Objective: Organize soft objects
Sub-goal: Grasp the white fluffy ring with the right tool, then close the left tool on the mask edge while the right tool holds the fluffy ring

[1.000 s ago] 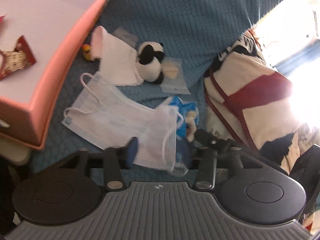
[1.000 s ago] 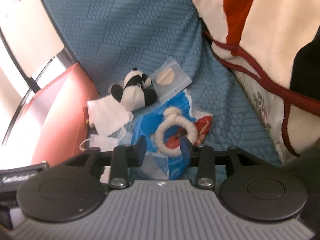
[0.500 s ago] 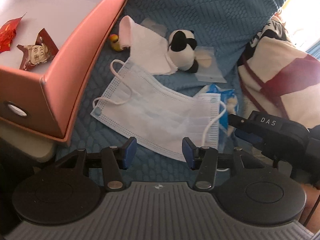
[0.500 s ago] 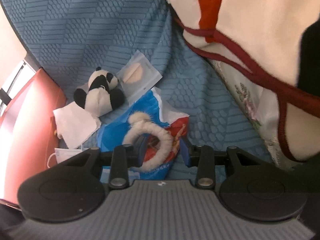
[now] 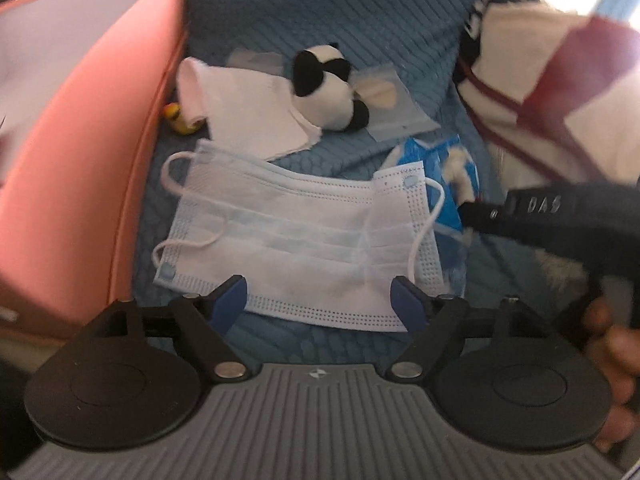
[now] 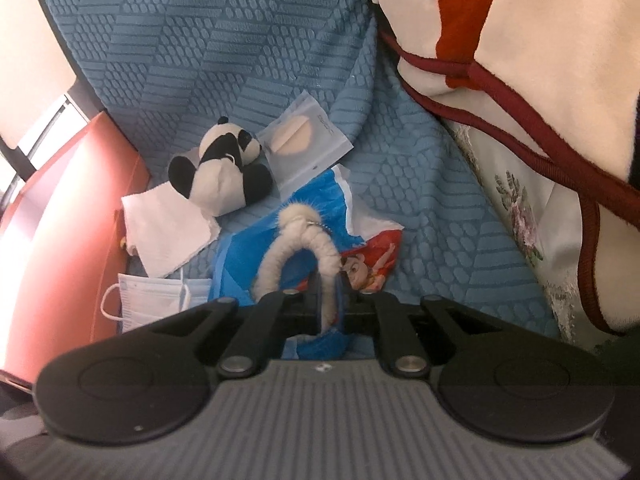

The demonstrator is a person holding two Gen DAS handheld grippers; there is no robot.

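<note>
Left wrist: left gripper [image 5: 322,300] opening wide over the mask [image 5: 296,236], pads not pressing it, mask lying flat on the blue cover [image 5: 340,12], right wrist: right gripper [image 6: 330,300] clamping the fuzzy ring [image 6: 298,248], panda [image 6: 220,172] lying beyond.

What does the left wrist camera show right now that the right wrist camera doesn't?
Only the left wrist view: the whole face mask spread flat, the left gripper with its jaws opening over the mask's near edge, a small yellow toy, and the right gripper's body with the hand holding it.

Only the right wrist view: the right gripper shut on the fluffy white ring, and the cartoon print on the blue bag.

Both: the panda, white cloth, clear packet, blue cover, orange box.
</note>
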